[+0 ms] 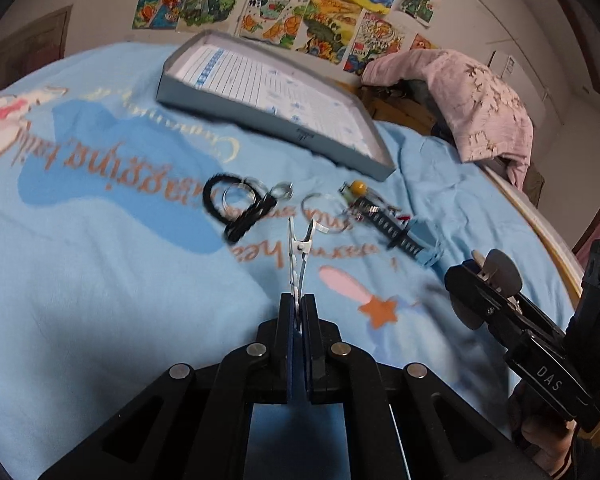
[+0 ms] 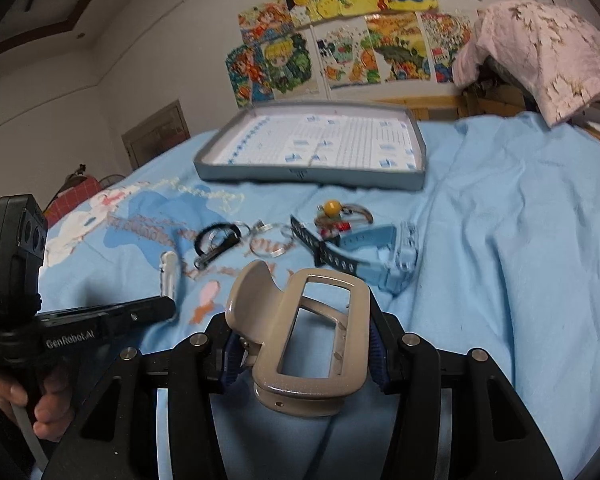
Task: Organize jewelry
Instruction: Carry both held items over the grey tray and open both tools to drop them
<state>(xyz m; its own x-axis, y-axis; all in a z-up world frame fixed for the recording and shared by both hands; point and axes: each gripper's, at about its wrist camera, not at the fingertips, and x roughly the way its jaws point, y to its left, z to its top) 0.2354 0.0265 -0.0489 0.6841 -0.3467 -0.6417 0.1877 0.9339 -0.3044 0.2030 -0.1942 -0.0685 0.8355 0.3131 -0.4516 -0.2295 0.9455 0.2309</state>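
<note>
The left tool (image 1: 299, 300) was closed tight on a slim silver alligator hair clip (image 1: 300, 248), which stuck out forward from between its pads, its beak parted at the far end, raised above the light blue bedspread (image 1: 120, 280). The right tool (image 2: 300, 354) stood partly open, its pads pressed against the two sides of a beige claw hair clip (image 2: 300, 336), which it held clear of the bed. Between the two tools and a shallow grey box lid (image 2: 312, 172) lined with printed paper, the remaining pieces lay in a loose row on the bedspread: a black hair tie (image 1: 236, 208) overlapping some silver rings (image 1: 236, 196), another silver ring (image 1: 320, 208) near the middle, a small charm with a yellow bead (image 1: 358, 189), and a light blue watch with a perforated strap (image 2: 364, 254). The box lid held none of the jewelry. A pink floral cloth (image 1: 472, 104) was draped over something at the bed's far right, under children's drawings (image 2: 340, 40) on the wall.
</note>
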